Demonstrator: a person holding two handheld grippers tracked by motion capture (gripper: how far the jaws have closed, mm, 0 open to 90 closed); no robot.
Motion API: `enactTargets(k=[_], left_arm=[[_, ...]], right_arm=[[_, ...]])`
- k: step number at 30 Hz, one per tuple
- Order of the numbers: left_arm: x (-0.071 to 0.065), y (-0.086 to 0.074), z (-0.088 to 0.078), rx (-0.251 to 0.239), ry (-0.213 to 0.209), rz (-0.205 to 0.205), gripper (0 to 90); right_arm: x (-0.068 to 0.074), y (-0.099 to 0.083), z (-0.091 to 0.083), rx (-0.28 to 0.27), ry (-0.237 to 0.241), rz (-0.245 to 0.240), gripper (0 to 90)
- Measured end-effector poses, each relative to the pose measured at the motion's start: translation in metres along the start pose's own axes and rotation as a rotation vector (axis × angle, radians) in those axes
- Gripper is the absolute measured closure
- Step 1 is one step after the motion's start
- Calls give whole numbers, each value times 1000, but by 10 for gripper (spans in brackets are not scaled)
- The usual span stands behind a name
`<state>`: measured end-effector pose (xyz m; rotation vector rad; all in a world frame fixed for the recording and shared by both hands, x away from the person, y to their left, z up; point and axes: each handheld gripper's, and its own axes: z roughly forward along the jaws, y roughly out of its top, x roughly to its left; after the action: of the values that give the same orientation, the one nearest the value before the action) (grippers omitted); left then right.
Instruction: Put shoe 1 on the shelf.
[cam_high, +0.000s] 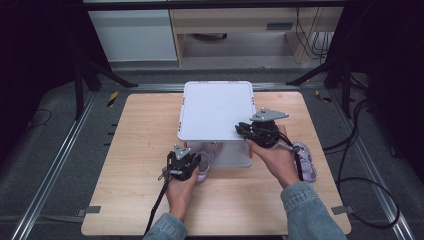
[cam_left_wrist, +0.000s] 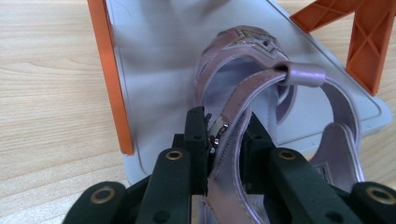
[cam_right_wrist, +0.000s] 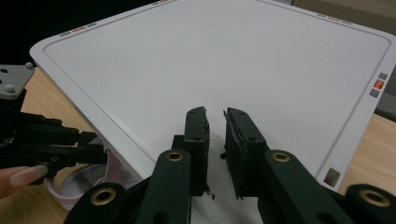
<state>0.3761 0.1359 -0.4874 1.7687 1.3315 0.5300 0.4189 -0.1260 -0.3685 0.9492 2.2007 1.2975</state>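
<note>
Beside the white box (cam_high: 216, 107), left claw (cam_left_wrist: 224, 140) grips unbranded sandal (cam_left_wrist: 261, 84).

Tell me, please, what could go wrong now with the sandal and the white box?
1. The left gripper pinches only a thin strap of the sandal, so the sandal may swing or slip out when moved.
2. The sandal hangs close to the box front and its orange parts; it could catch there.
3. The right gripper, nearly closed with nothing between its jaws, hovers over the box lid; pressing down could shift the box toward the second sandal beside it.
</note>
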Motion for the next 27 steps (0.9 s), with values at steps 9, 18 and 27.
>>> enactTargets(k=[9,18,27], left_arm=[[0,0,1,-2,0,-2,734],[-2,0,-15,-48,-32,40,543],[0,4,-52,-85,-79,280,725]], right_arm=[[0,1,1,3,1,-2,782],[0,1,0,5,-3,-3,766],[-1,1,0,4,-2,-5,766]])
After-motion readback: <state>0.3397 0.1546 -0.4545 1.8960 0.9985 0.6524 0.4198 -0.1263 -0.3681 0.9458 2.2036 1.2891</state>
